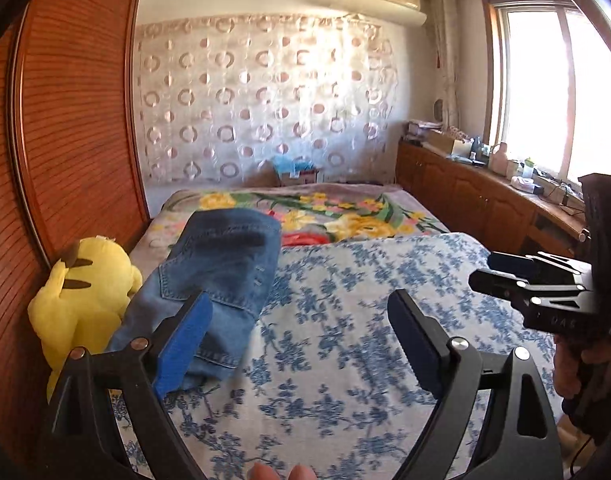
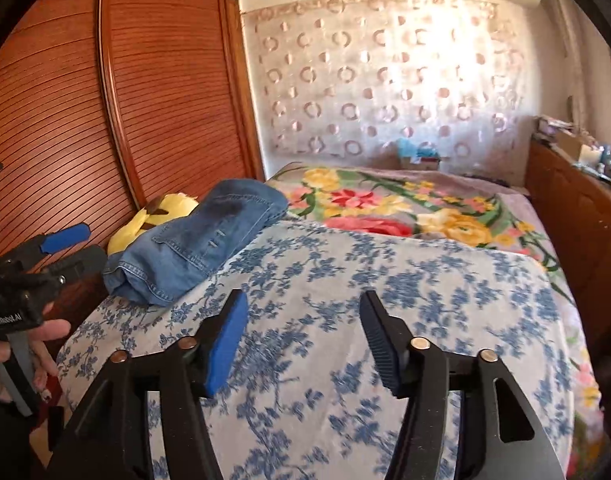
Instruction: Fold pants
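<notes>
Wardrobe [image 1: 77,120] left of the bed [image 1: 345,320], yellow plush [image 1: 81,304] against it, folded jeans [image 1: 221,276] just beside the plush on the bed's left edge, left hand-held gripper [image 1: 301,336] wide and empty, right hand-held gripper [image 2: 303,340] wide and empty, counter [image 1: 485,196] right of the bed.

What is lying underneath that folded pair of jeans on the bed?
The jeans rest on the blue-flowered quilt. A yellow plush toy sits just behind them, partly hidden. Whatever lies directly beneath the denim is covered.

A yellow plush toy [image 1: 81,300] lies beside the wooden wardrobe [image 1: 73,120].
</notes>
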The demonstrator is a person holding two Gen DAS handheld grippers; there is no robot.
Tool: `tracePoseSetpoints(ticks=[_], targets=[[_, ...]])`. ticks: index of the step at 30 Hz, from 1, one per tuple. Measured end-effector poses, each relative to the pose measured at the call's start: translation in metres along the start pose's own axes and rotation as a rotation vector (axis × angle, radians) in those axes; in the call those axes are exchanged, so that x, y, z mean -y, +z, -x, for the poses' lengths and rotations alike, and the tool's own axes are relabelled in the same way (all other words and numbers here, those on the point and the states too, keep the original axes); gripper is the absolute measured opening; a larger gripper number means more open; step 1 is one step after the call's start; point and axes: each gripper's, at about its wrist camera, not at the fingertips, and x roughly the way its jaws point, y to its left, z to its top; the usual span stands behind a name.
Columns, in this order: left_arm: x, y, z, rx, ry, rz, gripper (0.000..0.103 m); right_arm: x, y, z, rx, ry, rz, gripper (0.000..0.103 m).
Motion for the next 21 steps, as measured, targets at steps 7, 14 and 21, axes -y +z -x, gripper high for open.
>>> tracePoseSetpoints(ticks=[7, 14, 21], targets=[[0.025, 0.001, 0.019, 0.028, -0.014, -0.02, 0.09, 0.0, -0.013, 0.051, 0.05, -0.085, -0.022, 0.073], [0.045, -0.004, 0.038, 0.03, 0.005, -0.016, 0.09, -0.003, -0.023, 0.092, 0.096, -0.142, -0.044, 0.073], [0.06, -0.017, 0.056, 0.032, 0.039, -0.027, 0.09, -0.005, -0.035, 0.111, 0.124, -0.172, -0.059, 0.074]])
